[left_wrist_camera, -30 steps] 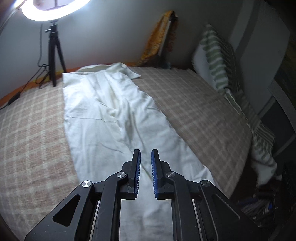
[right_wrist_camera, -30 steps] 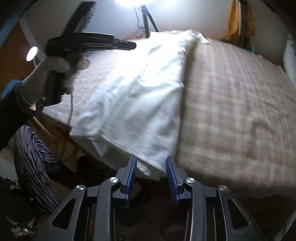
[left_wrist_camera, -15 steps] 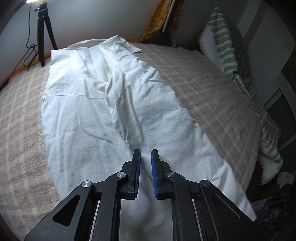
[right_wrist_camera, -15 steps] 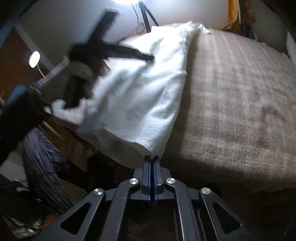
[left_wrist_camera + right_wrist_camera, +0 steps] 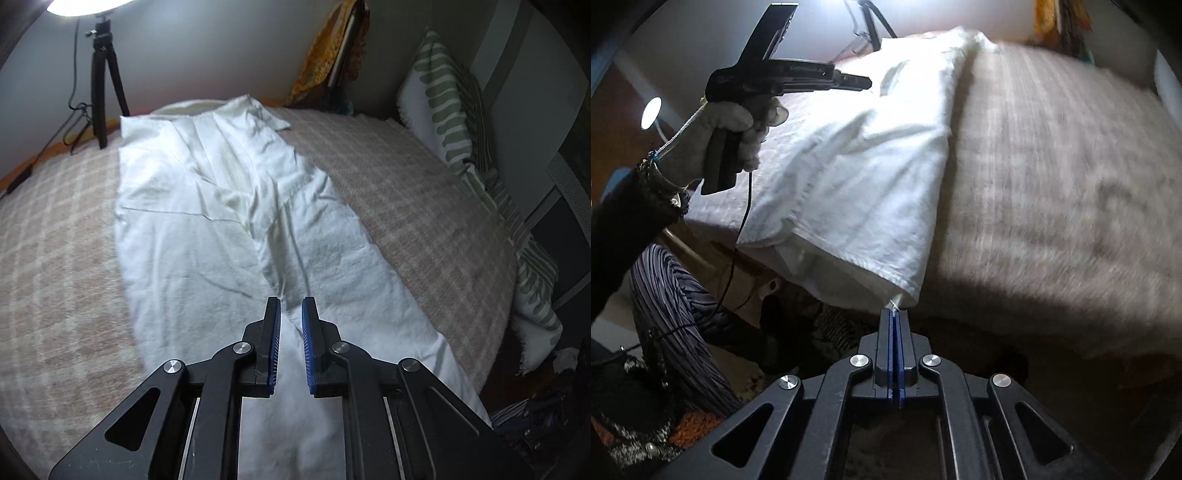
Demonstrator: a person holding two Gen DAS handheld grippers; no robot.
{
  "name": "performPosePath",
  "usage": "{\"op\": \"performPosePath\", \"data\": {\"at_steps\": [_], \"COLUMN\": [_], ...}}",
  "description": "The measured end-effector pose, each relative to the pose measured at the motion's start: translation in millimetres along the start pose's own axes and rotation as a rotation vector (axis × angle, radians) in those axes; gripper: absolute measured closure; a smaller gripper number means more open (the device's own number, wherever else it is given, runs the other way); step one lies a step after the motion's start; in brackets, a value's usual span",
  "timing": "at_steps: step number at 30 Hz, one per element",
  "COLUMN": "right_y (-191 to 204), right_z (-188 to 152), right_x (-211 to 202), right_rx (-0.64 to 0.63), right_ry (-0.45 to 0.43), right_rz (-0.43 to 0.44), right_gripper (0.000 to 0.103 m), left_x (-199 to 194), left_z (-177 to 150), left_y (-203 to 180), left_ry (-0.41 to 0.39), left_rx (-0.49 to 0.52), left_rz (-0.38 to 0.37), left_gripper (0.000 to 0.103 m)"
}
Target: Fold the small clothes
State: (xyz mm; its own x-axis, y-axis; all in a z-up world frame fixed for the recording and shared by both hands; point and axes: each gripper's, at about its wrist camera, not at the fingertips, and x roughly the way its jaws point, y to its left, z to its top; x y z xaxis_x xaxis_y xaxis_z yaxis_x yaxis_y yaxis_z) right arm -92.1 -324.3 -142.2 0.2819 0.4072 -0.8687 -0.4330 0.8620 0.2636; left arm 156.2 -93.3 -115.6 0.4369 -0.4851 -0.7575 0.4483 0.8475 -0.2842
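Note:
White trousers point(image 5: 221, 229) lie lengthwise on a checked beige blanket point(image 5: 424, 206), legs toward me. My left gripper point(image 5: 291, 308) hovers above the near part of the trousers, jaws a little apart and empty. In the right wrist view the trousers point(image 5: 871, 177) hang over the bed's near edge. My right gripper point(image 5: 894, 314) is shut on the hem corner of the nearest trouser leg. The left gripper point(image 5: 864, 83) shows there too, held in a gloved hand above the trousers.
A ring light on a tripod point(image 5: 103, 85) stands beyond the bed. A green-striped pillow point(image 5: 450, 110) leans at the right, with a yellow cloth point(image 5: 328, 55) hanging at the back. Dark striped fabric and clutter point(image 5: 672, 314) lie on the floor beside the bed.
My right gripper closed on the trouser hem at the bed's edge and still holds it. My left gripper dipped closer to the trousers and has now drawn back and up again, staying slightly open.

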Motion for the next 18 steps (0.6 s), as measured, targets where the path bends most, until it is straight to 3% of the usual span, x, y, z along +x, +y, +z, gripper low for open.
{"op": "performPosePath", "data": {"at_steps": [5,7,8,9,12,14,18], "right_y": [25,37,46,55,68,74,80], "right_z": [16,22,24,26,30,35,37], "right_x": [-18,-9,0,11,33,47,60], "right_rx": [-0.127,-0.178,-0.208,-0.24,-0.291,-0.308,-0.318], "right_ry": [-0.092,-0.098,-0.09,-0.08,-0.06,-0.044,-0.029], "right_rz": [-0.021,-0.018,-0.03,-0.049,-0.097,-0.136,-0.174], "right_gripper": [0.09,0.072,0.069,0.069,0.072,0.073,0.092], "left_x": [-40,-49,-52,-54,-55,-54,-56], "left_z": [-11,-23,-30,-39,-64,-78,-103], "left_y": [14,19,21,23,23,23,22], "left_ry": [-0.051,-0.05,-0.045,-0.036,0.0,0.025,0.047], "left_rx": [-0.021,-0.036,-0.036,-0.039,-0.073,-0.084,-0.118], "left_rz": [-0.009,-0.011,-0.003,0.006,0.001,0.014,0.021], "left_gripper": [0.093,0.093,0.093,0.093,0.079,0.078,0.073]}}
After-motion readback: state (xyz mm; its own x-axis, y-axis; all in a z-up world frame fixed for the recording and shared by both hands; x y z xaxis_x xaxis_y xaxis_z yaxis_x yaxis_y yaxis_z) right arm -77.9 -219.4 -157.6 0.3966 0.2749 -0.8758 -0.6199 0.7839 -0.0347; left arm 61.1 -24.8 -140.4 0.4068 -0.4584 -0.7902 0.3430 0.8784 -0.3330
